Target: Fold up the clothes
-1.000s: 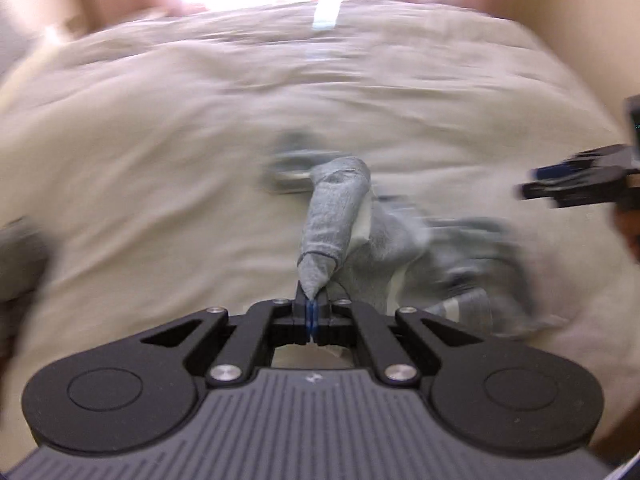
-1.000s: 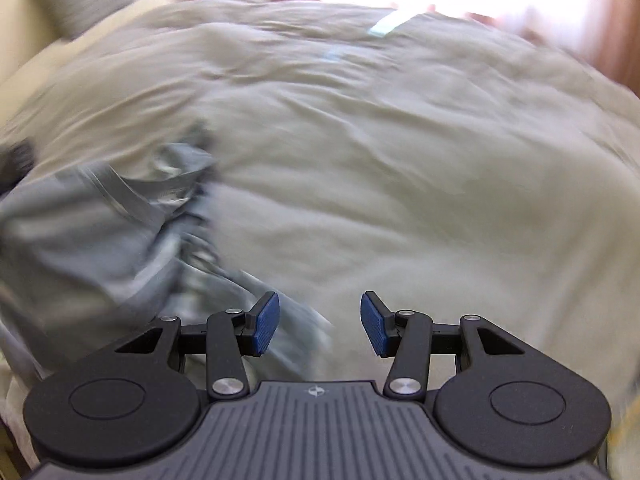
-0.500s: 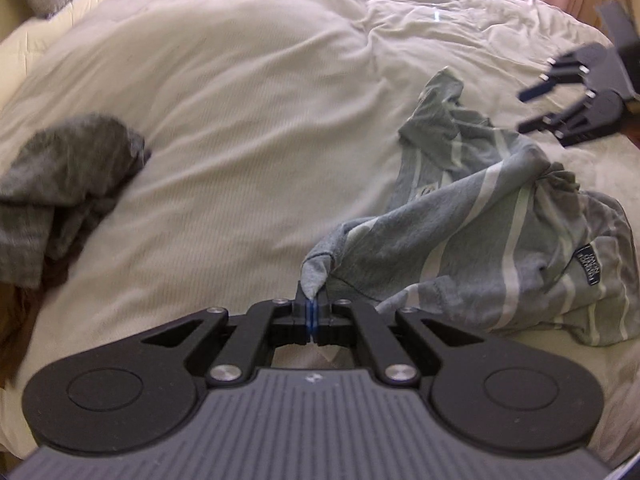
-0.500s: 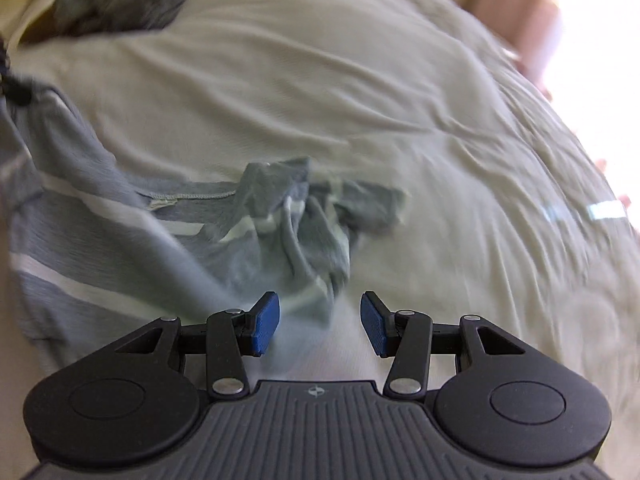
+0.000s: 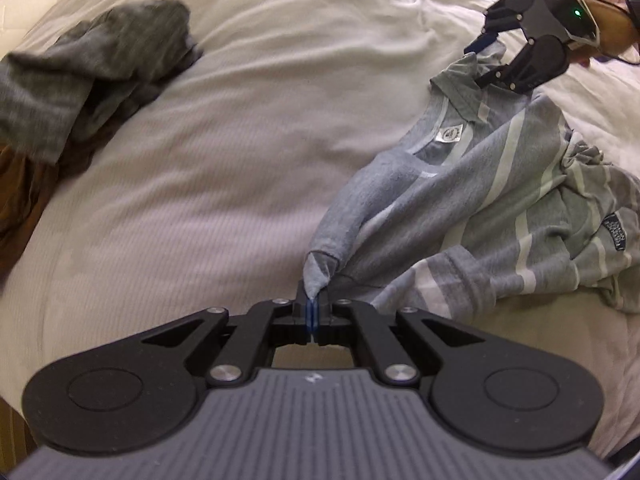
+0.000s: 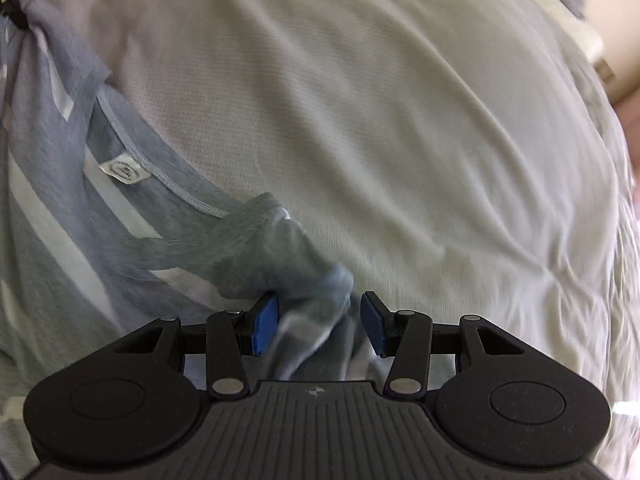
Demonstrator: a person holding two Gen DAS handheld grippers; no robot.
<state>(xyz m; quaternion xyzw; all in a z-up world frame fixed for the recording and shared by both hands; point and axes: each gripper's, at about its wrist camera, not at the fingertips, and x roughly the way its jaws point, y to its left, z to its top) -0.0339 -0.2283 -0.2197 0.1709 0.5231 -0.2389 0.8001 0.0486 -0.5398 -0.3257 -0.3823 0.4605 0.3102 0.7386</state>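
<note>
A grey shirt with pale stripes (image 5: 500,200) lies crumpled on the bed, its neck label facing up. My left gripper (image 5: 311,312) is shut on a pinched corner of the shirt near one shoulder. In the right wrist view the same shirt (image 6: 80,208) spreads to the left, and a bunched fold of it lies between the blue pads of my right gripper (image 6: 318,322), whose jaws stand wide apart. In the left wrist view that right gripper (image 5: 486,60) sits at the shirt's far shoulder, top right.
The bed is covered by a cream duvet (image 5: 260,140), also filling the right wrist view (image 6: 400,120). A heap of dark grey clothes (image 5: 88,68) over something brown lies at the left. A person's hand (image 5: 612,28) holds the right gripper.
The right gripper has come down onto the shirt's far shoulder, with cloth now between its open pads. The left gripper keeps its hold and the shirt has stretched out between the two.
</note>
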